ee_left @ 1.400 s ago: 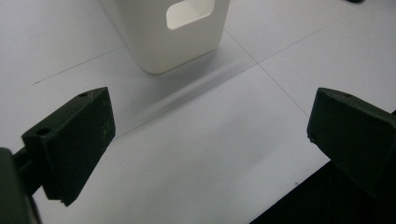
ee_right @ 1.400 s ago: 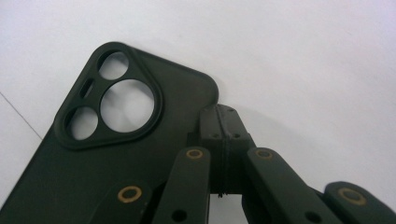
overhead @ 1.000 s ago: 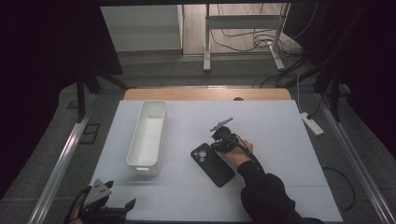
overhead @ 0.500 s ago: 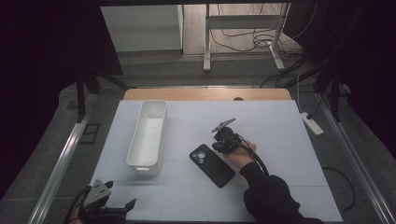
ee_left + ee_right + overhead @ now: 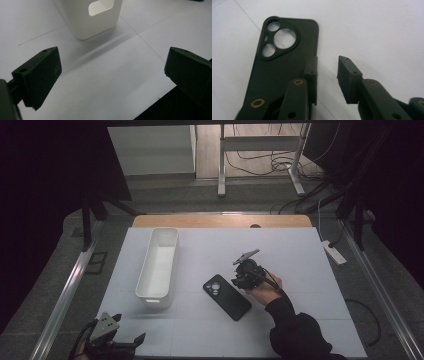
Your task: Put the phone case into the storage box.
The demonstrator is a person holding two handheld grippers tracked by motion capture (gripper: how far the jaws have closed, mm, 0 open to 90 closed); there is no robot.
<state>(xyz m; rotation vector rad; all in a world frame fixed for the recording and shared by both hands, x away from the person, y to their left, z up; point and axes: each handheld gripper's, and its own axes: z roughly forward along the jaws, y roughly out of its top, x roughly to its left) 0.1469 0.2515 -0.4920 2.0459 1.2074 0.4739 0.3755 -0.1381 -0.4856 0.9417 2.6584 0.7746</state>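
A black phone case (image 5: 226, 297) lies flat on the white table, camera cut-outs toward the far left; it also shows in the right gripper view (image 5: 282, 62). My right gripper (image 5: 240, 281) hovers just above the case's right edge. Its jaws have just been opening, and the gap (image 5: 327, 67) holds nothing but bare table. One fingertip (image 5: 311, 67) overlaps the case's edge. My left gripper (image 5: 131, 330) rests at the table's near left corner. It stands wide open (image 5: 112, 70) and empty, pointing at the end of a white bin (image 5: 92, 20).
The long white bin (image 5: 150, 265) stands lengthwise left of the case, empty as far as I can see. A wooden strip (image 5: 220, 221) borders the table's far edge. A white power strip (image 5: 334, 252) lies off the right side. White table surface (image 5: 310, 320) stretches right of the hand.
The right gripper has lifted slightly and drifted right off the phone case, and its jaws have parted. The case stays where it was. The left gripper has not moved.
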